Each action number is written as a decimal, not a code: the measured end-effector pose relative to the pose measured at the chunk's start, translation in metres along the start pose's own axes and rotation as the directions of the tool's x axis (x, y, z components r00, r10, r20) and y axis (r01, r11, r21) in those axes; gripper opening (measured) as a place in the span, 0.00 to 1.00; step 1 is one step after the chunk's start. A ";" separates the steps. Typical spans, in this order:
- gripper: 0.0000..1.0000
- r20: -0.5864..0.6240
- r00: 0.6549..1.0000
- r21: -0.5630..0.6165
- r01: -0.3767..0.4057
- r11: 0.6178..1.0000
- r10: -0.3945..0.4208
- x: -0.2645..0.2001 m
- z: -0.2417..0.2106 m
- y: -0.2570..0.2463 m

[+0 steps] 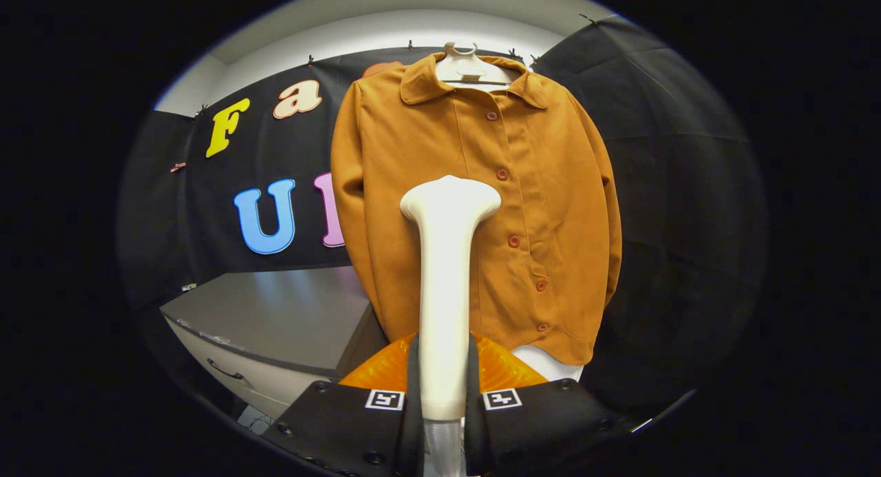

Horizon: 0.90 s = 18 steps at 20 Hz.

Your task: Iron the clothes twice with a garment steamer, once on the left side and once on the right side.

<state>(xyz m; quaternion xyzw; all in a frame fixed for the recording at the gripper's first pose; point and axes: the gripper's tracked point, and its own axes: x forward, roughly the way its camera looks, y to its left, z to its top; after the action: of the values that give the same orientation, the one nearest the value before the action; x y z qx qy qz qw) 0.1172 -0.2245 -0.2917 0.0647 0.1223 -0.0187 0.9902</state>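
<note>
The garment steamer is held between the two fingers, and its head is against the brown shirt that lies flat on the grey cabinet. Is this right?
Not quite. In the gripper view the brown shirt does not lie on the grey cabinet; it hangs on a white hanger in front of the booth wall. The rest holds: the gripper is shut on the garment steamer, whose head shows in front of the shirt.

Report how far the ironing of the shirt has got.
Done: the tool is shut on the steamer, both fingers pressing its handle. In hand: the steamer head sits against the shirt, on the half beside the grey cabinet, roughly halfway up. Left: I can't tell whether any stroke is complete, and the other half, past the buttons, shows no contact now.
</note>
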 end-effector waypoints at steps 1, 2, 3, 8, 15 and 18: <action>0.27 -0.017 1.000 -0.001 0.003 1.000 -0.003 -0.002 -0.009 -0.003; 0.27 -0.037 0.999 0.000 0.005 1.000 -0.005 -0.004 -0.020 -0.006; 0.27 -0.058 0.998 0.006 0.007 1.000 -0.007 -0.004 -0.029 -0.009; 0.27 -0.177 0.984 0.008 0.038 0.999 -0.036 -0.014 -0.091 -0.027; 0.27 -0.266 0.963 -0.014 0.045 0.999 -0.047 -0.024 -0.143 -0.033; 0.27 -0.292 0.955 -0.006 0.046 0.999 -0.046 -0.033 -0.152 -0.039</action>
<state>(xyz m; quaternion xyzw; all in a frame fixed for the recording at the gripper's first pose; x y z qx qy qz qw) 0.0469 -0.2421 -0.4342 0.0645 0.2689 -0.0320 0.9605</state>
